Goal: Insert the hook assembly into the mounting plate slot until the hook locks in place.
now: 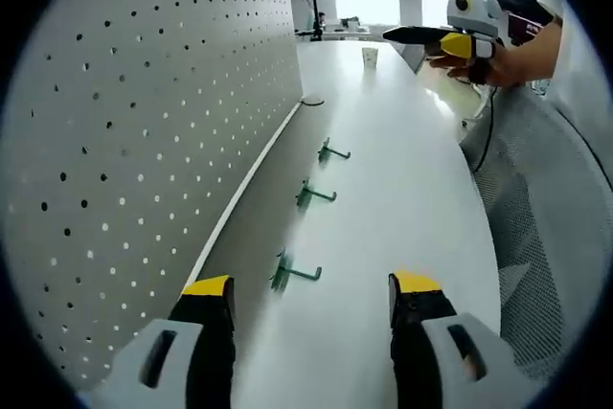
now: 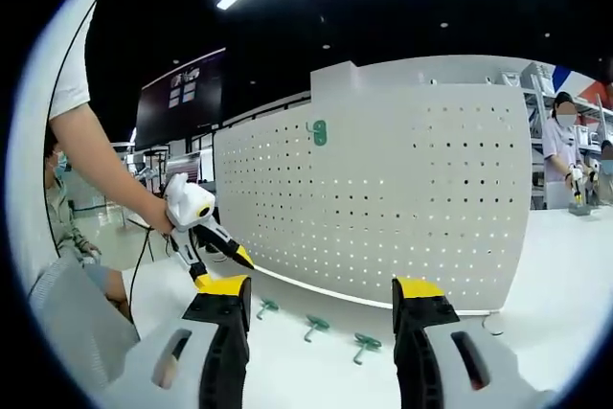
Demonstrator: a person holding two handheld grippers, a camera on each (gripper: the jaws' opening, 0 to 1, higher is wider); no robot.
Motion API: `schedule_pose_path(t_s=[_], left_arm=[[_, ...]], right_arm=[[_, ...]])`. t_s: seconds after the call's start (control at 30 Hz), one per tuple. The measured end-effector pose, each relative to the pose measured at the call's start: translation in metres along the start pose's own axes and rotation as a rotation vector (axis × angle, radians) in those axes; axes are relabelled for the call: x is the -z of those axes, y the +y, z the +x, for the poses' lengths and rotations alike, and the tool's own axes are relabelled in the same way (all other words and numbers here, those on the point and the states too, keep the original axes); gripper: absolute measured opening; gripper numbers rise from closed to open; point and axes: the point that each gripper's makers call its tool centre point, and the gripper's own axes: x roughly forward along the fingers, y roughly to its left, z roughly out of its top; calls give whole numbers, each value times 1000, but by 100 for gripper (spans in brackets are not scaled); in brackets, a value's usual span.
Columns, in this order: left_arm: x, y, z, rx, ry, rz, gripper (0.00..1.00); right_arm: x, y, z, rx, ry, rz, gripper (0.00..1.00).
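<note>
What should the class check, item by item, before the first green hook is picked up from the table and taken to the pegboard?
1. Hooks to pick: three green hooks lie in a row on the white table; the nearest hook is free of the others. Ok.
2. Left tool: jaws open, nothing between them. Ok.
3. Right tool: jaws open, nothing between them. Ok.
4. Pegboard: upright at the table's edge, with many free holes. Ok.
5. Mounted hook: one green piece already sits high on the board; whether it is locked, cannot tell.
6. Nearest hook lined up between the left tool's jaws: it lies nearer one jaw. Not ok.
</note>
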Motion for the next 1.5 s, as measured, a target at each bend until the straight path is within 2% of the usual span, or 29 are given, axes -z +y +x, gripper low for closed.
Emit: schedule_pose_path(t_s=[0.4,0.7,1.0,1.5], left_arm=[[11,3,12,48,80,52,67],[12,6,22,76,116,77,67],[18,9,31,111,181,136,66],[23,17,46,155,249,165,65]], right_arm=[[2,0,0,1,9,3,58],[4,1,0,-3,16,3,57],[5,3,0,-7,22,-4,56],[7,3,0,-8,30,-10,56]])
